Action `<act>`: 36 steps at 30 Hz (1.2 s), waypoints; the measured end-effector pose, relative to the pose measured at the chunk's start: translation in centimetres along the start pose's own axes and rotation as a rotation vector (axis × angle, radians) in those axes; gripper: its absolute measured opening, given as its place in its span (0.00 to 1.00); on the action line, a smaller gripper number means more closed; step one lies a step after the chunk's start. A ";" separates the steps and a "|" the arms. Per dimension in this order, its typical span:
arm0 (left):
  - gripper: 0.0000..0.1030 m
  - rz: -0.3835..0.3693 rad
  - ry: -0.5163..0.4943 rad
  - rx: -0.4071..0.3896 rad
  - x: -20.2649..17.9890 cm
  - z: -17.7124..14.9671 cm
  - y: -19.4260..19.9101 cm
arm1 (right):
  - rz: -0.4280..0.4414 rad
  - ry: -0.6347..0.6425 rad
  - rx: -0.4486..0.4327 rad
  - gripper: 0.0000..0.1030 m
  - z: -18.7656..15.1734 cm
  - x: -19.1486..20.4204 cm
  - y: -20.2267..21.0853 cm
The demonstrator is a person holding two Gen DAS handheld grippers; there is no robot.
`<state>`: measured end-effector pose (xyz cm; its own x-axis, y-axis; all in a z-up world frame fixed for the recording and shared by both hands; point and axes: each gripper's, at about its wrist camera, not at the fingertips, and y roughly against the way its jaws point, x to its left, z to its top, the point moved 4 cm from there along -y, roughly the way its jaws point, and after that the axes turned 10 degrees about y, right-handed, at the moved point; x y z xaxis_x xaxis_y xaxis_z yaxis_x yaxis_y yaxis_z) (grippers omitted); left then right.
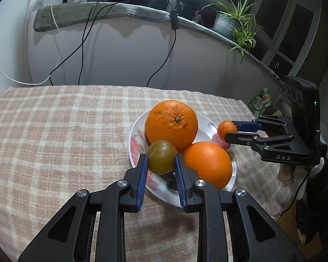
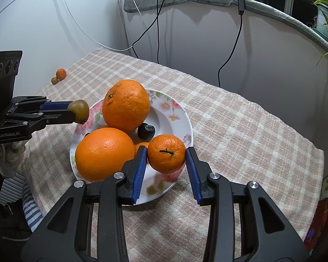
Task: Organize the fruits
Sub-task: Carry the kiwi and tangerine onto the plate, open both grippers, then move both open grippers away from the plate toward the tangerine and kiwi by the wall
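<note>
Left wrist view: the left hand-held gripper (image 1: pixel 160 160) grasps a greenish-brown kiwi (image 1: pixel 161 157) between its blue pads, holding it over the near rim of the floral plate (image 1: pixel 134 139). On the plate lie a large orange (image 1: pixel 171 124) at the back and a second orange (image 1: pixel 207 163) to the right of the kiwi, the two touching. At the plate's far right edge, the right hand-held gripper (image 1: pixel 230 131) grips a small mandarin (image 1: pixel 227 129).

Right wrist view: the right hand-held gripper (image 2: pixel 166 156) is clamped on the mandarin (image 2: pixel 166 154), stem up, above the near side of the plate (image 2: pixel 185 120). Behind it a small dark fruit (image 2: pixel 146 131) sits in the plate next to the large orange (image 2: pixel 126 104), and the second orange (image 2: pixel 104 152) lies at the left rim. The left hand-held gripper (image 2: pixel 76 110) holds the kiwi (image 2: pixel 79 111) over the plate's left edge. Far off on the checked cloth of the bench (image 2: pixel 240 131), another small mandarin (image 2: pixel 61 73) and a small green fruit (image 2: pixel 54 80) lie touching each other, well apart from the plate.
</note>
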<state>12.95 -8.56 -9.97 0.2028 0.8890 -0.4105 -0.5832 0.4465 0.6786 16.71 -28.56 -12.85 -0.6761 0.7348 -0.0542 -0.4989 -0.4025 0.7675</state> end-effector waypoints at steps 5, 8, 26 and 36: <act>0.23 0.007 0.003 -0.003 0.1 0.0 0.0 | 0.002 0.004 -0.001 0.37 0.1 0.1 0.0; 0.25 0.006 0.000 -0.004 0.1 0.1 0.1 | -0.009 0.007 0.002 0.39 0.1 0.2 -0.1; 0.72 0.071 -0.044 -0.066 -0.7 0.3 1.1 | -0.065 0.036 -0.037 0.85 0.9 0.6 1.3; 0.72 0.087 -0.063 -0.098 -1.0 0.4 2.2 | -0.072 0.029 -0.055 0.85 1.5 0.9 2.0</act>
<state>11.76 -8.41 -7.79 0.1954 0.9299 -0.3115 -0.6738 0.3581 0.6463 15.94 -27.94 -10.42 -0.6525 0.7472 -0.1264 -0.5752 -0.3798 0.7245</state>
